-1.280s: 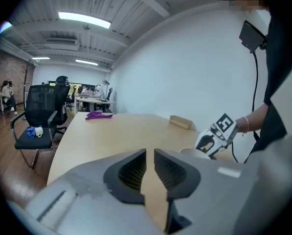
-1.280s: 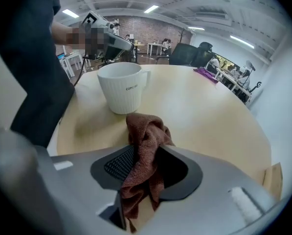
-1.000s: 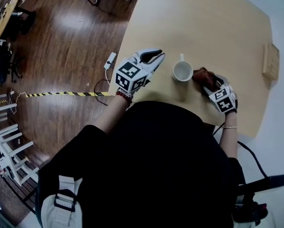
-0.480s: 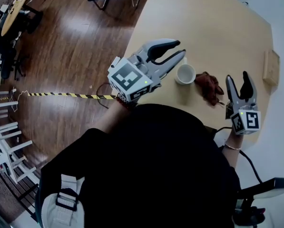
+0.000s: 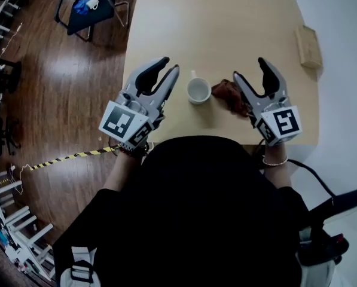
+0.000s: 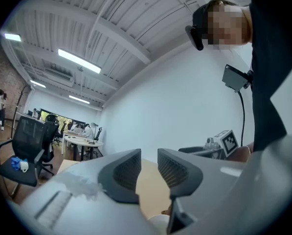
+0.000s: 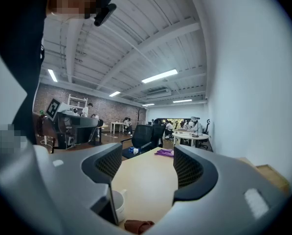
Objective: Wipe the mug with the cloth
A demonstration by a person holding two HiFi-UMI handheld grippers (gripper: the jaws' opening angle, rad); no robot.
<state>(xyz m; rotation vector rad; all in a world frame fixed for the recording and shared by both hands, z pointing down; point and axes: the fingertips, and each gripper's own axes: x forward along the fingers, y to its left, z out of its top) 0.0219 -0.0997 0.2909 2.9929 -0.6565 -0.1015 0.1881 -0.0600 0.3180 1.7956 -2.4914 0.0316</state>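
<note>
We hold both grippers above the near edge of the table. The left gripper has its jaws a little apart and empty. The right gripper has just been opening its jaws, which are wide now with nothing between them. The white mug stands upright on the table between the two grippers, with the reddish-brown cloth crumpled just beside it.

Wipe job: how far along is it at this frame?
Done: nothing I can confirm; the mug stands on the table, cloth crumpled beside it. In hand: nothing; left hand-held gripper and right hand-held gripper hover open and empty, the right's jaws having just opened further. Left: if unwiped, pick up cloth and wipe mug.
</note>
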